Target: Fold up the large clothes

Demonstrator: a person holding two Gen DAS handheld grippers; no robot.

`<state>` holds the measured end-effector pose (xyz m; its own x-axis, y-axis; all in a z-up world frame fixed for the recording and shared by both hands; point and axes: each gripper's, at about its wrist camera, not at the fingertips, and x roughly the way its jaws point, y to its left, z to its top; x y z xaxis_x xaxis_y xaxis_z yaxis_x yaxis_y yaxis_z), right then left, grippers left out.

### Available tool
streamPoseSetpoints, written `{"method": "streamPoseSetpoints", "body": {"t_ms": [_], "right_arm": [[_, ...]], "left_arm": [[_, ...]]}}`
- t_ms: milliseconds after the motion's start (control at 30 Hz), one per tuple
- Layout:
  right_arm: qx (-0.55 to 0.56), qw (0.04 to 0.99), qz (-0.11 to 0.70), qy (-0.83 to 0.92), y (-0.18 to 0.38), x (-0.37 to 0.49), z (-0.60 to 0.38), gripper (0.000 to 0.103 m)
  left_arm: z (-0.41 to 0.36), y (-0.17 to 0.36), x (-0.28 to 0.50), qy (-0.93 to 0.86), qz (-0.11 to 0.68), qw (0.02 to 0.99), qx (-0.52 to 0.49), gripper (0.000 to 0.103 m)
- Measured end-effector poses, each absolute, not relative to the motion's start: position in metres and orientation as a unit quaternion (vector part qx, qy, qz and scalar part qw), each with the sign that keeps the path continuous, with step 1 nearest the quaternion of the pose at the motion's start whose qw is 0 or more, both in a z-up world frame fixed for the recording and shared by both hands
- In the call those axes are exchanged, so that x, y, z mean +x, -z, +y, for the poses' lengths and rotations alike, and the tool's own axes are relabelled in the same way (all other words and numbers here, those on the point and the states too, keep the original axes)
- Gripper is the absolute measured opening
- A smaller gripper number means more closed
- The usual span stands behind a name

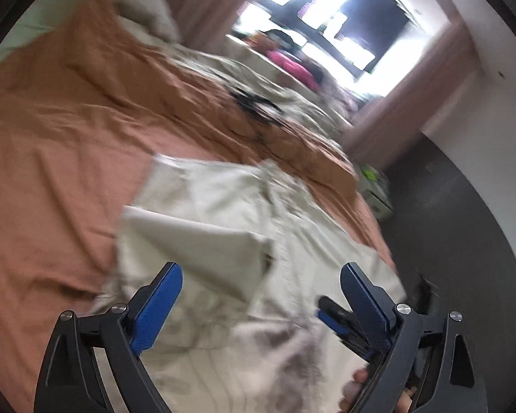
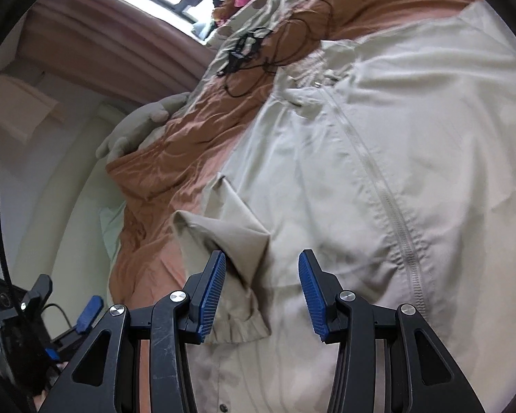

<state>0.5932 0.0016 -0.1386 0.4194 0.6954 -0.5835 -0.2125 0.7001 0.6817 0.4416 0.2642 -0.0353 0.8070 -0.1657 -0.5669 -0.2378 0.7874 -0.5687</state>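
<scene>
A beige zip-up jacket [image 1: 206,206] lies spread on an orange bedsheet [image 1: 51,137]. One sleeve [image 1: 206,241] is folded over its body. My left gripper [image 1: 261,268] hovers over the jacket, open wide, with nothing between its blue pads. In the right wrist view the jacket [image 2: 326,172] fills the frame, its zip [image 2: 395,213] running down the middle. My right gripper [image 2: 262,254] stands open just above the cloth, its left finger beside the folded sleeve [image 2: 223,227] and the elastic cuff [image 2: 237,327]. No cloth sits between its pads.
A black cable tangle [image 2: 247,48] lies on the sheet beyond the jacket. A grey pillow [image 2: 137,127] sits at the bed's far end. Dark floor [image 1: 447,223] borders the bed. Pink items [image 1: 292,65] lie below a bright window.
</scene>
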Motion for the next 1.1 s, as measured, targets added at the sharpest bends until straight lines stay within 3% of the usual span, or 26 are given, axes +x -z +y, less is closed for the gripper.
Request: {"method": "streamPoseSetpoints", "body": {"t_ms": [133, 300, 433, 500, 633, 700, 767, 967, 1100], "right_arm": [[0.227, 0.807, 0.443, -0.316, 0.13, 0.584, 0.022, 0.045], [0.164, 0.81, 0.433, -0.361, 0.122, 0.569, 0.063, 0.045], [0.119, 0.801, 0.44, -0.387, 0.128, 0.557, 0.098, 0.045], [0.093, 0.801, 0.441, -0.394, 0.133, 0.551, 0.115, 0.045], [0.028, 0.797, 0.451, -0.401, 0.148, 0.539, 0.146, 0.046], [-0.009, 0.791, 0.464, -0.399, 0.16, 0.533, 0.162, 0.064], [-0.038, 0.798, 0.463, -0.385, 0.169, 0.529, 0.172, 0.072], [-0.103, 0.808, 0.459, -0.354, 0.189, 0.516, 0.197, 0.081], [-0.157, 0.82, 0.447, -0.321, 0.202, 0.51, 0.212, 0.081]], "left_arm": [[0.291, 0.041, 0.41, -0.127, 0.3, 0.89, -0.319, 0.092], [0.316, 0.072, 0.381, -0.183, 0.303, 0.871, -0.341, 0.069], [0.336, 0.108, 0.359, -0.208, 0.303, 0.849, -0.381, 0.062], [0.347, 0.122, 0.354, -0.211, 0.314, 0.837, -0.396, 0.05], [0.36, 0.134, 0.348, -0.218, 0.308, 0.829, -0.413, 0.049], [0.363, 0.138, 0.348, -0.226, 0.315, 0.827, -0.407, 0.049], [0.37, 0.144, 0.343, -0.221, 0.314, 0.822, -0.421, 0.049], [0.394, 0.15, 0.32, -0.232, 0.29, 0.808, -0.457, 0.049], [0.405, 0.153, 0.307, -0.237, 0.279, 0.8, -0.475, 0.049]]}}
